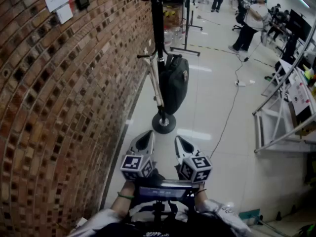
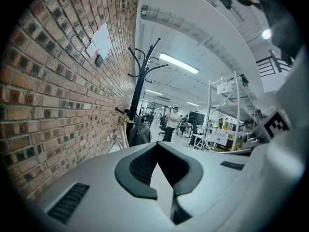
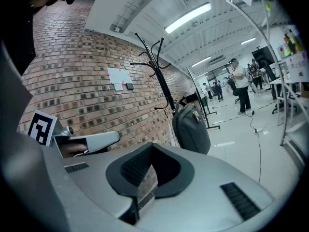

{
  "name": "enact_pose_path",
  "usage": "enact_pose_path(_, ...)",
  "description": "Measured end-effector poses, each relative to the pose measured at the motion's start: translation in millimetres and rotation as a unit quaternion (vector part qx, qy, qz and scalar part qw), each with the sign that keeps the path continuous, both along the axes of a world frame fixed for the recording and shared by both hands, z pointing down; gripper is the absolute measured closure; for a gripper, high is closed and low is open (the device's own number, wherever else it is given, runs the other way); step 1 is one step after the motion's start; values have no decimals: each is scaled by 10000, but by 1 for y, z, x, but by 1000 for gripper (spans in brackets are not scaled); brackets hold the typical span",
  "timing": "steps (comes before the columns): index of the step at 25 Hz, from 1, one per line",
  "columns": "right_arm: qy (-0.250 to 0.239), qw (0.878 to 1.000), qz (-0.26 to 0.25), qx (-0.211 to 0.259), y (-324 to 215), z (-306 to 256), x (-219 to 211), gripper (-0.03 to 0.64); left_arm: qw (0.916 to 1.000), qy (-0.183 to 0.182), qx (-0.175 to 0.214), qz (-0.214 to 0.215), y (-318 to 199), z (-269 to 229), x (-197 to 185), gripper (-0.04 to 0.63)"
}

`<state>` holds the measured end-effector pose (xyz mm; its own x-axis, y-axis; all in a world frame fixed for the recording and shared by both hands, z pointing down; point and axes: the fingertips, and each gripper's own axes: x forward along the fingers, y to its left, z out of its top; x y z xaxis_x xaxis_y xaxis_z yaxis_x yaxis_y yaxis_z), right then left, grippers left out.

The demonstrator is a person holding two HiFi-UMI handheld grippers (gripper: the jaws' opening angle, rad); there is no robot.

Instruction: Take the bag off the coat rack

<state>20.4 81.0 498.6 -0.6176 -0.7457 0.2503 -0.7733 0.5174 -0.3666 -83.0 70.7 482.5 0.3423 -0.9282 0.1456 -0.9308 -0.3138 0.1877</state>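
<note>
The bag [image 1: 174,83] hangs low on the rack [image 1: 157,28], close to the brick wall [image 1: 64,112]. Well short of it, the left gripper [image 1: 144,142] and right gripper [image 1: 184,145] are side by side, both with jaws closed on nothing.

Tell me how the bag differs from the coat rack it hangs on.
The bag is bulky and rounded; the coat rack is a thin pole with curved hooks. The bag hangs partway up; the coat rack stands upright on a round base. Both are dark and close to the brick wall.
</note>
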Motion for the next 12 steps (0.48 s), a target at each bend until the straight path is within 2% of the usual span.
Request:
enact_pose_path(9, -134, 9998, -51, -113, -60, 8, 0, 624, 9999, -101, 50, -9, -65, 0, -4, 586)
enact_pose_path(12, -85, 9999, -86, -90, -91, 7, -1, 624, 9999, 37, 58, -86, -100, -2, -11, 586)
